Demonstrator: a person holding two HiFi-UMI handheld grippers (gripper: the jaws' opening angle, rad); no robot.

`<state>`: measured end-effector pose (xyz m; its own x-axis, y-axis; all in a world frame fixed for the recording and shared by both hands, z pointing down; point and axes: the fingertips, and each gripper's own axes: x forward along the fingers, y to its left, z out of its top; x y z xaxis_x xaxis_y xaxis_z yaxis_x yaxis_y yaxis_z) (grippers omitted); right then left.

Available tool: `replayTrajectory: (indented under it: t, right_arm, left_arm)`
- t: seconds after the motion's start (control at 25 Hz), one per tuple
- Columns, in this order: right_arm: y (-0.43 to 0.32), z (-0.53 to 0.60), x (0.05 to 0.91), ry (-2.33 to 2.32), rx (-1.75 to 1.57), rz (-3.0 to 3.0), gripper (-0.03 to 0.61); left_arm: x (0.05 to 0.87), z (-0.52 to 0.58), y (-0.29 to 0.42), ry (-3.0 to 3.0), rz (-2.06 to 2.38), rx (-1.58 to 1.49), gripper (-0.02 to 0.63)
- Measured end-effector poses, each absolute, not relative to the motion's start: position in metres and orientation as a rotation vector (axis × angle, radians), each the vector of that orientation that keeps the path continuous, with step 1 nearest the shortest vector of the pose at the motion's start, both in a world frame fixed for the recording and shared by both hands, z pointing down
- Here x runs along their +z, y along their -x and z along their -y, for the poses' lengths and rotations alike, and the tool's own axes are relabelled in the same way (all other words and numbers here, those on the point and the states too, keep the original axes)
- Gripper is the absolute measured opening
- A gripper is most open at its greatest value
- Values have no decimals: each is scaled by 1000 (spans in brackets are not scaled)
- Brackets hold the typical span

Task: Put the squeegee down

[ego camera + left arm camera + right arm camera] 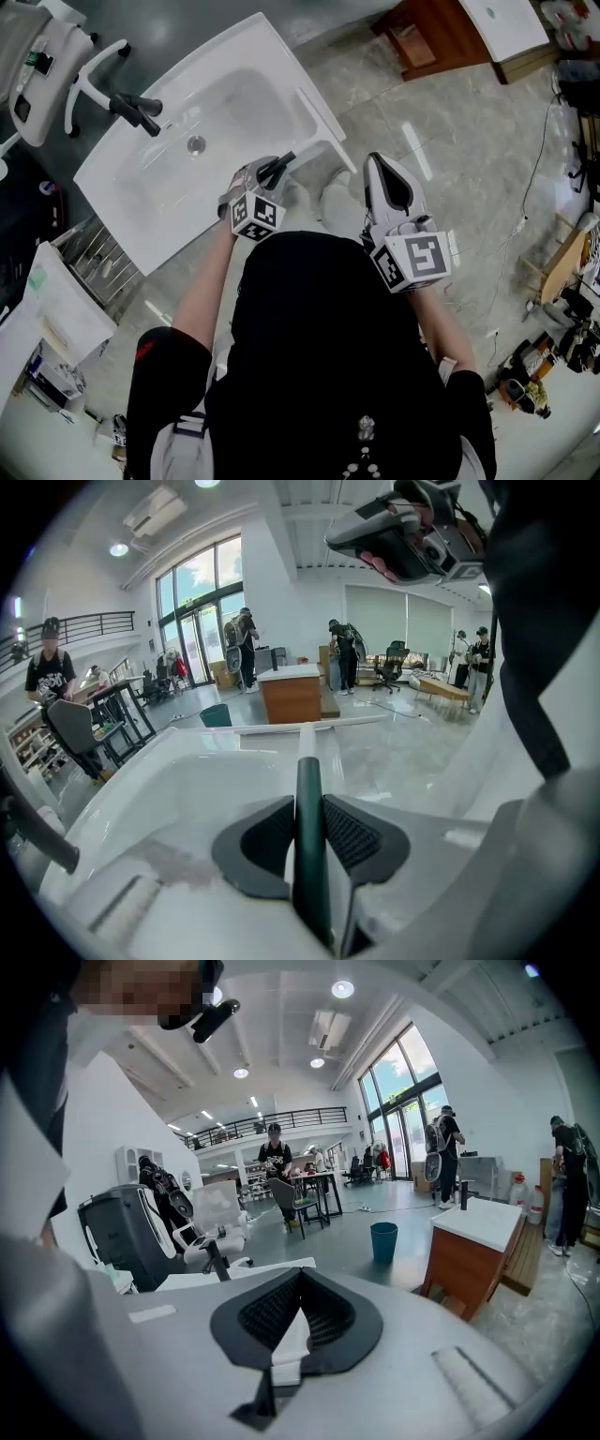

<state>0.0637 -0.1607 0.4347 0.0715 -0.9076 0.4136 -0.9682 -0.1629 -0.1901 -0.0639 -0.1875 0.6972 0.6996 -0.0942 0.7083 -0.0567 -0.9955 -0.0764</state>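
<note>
The squeegee has a dark green handle and a long white blade. My left gripper is shut on the handle, with a ribbed pad pressed against each side. In the head view the left gripper hangs over the near right part of the white sink, and the squeegee has its blade along the sink's right rim; whether it touches the rim I cannot tell. To the right of the sink, my right gripper points forward over the floor. The right gripper has its pads meeting at the tips and holds nothing.
A black faucet stands at the sink's far left and a drain sits in the basin. Beyond are a wooden cabinet, a white office chair and a wire rack. Several people and a teal bin are far off.
</note>
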Motion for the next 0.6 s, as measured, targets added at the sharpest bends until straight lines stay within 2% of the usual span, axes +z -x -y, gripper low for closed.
replayTrajectory:
  t: [0.6]
  right_arm:
    - [-64, 162, 436, -2186, 674, 1942, 2]
  left_arm:
    - [704, 186, 65, 2887, -123, -1203, 109]
